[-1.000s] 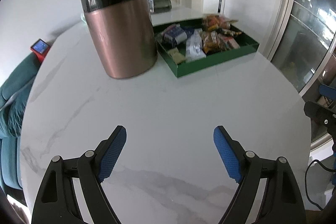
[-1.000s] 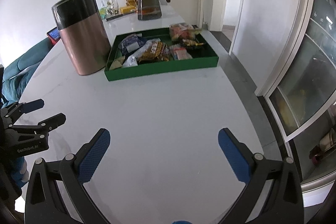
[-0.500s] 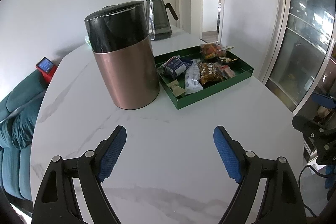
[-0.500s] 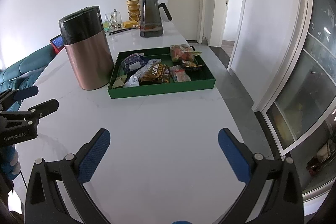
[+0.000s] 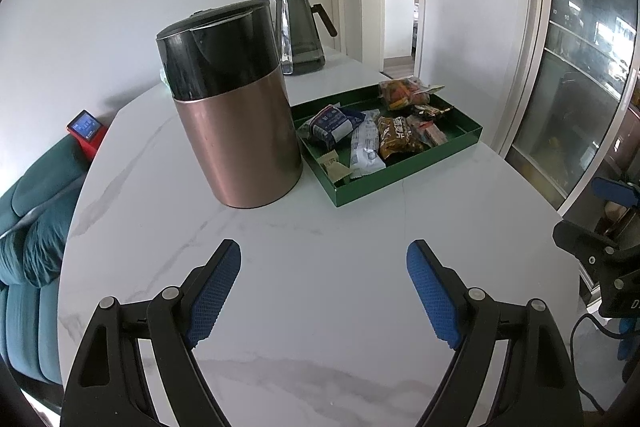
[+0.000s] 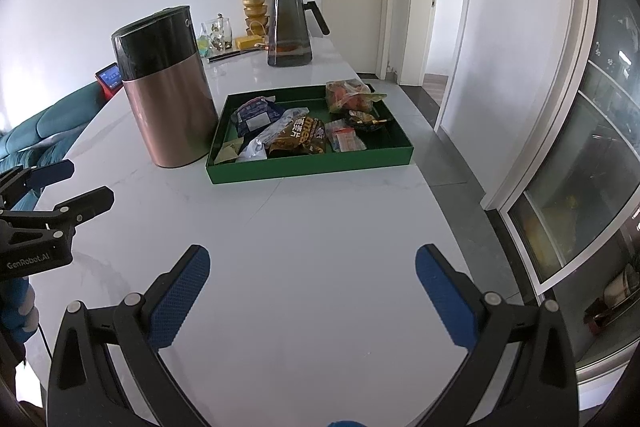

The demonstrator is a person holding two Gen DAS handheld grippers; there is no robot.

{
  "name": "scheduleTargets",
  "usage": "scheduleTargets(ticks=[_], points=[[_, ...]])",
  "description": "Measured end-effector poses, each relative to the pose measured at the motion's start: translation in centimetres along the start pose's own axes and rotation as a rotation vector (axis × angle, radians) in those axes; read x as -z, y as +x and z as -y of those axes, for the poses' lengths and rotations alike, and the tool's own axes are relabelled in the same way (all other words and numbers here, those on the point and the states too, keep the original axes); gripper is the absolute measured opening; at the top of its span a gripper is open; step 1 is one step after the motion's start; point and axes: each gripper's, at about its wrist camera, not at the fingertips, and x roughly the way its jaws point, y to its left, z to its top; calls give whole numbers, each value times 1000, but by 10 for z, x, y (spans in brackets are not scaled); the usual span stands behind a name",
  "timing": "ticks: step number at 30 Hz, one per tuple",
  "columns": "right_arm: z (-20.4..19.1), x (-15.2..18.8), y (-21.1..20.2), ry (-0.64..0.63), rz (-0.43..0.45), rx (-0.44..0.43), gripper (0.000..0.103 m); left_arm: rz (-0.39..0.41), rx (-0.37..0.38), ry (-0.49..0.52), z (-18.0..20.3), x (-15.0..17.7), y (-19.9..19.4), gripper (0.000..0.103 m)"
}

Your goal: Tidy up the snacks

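Note:
A green tray point(image 6: 312, 169) point(image 5: 404, 181) sits at the far side of the white marble table and holds several snack packets: a blue-white packet point(image 6: 256, 115), a brown packet point(image 6: 300, 139), a red-orange bag point(image 6: 348, 95). My left gripper point(image 5: 324, 267) is open and empty, held above the table well short of the tray. My right gripper point(image 6: 312, 269) is open and empty, also well short of the tray. Each gripper shows at the edge of the other's view.
A tall copper and black canister point(image 5: 232, 115) point(image 6: 168, 95) stands just left of the tray. A dark glass pitcher point(image 6: 290, 27) and small items stand behind. A teal sofa point(image 5: 28, 239) lies left of the table; glass doors lie right.
Both grippers have drawn back and tilted up, so the tray and canister look farther away and more of the room shows. Both stay open and empty.

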Motion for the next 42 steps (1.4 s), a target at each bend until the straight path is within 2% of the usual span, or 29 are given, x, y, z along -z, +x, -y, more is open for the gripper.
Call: scheduleTargets(ticks=[42], points=[[-3,4,5,2,-1,2,103,-9,7,14,0,5,1,81]])
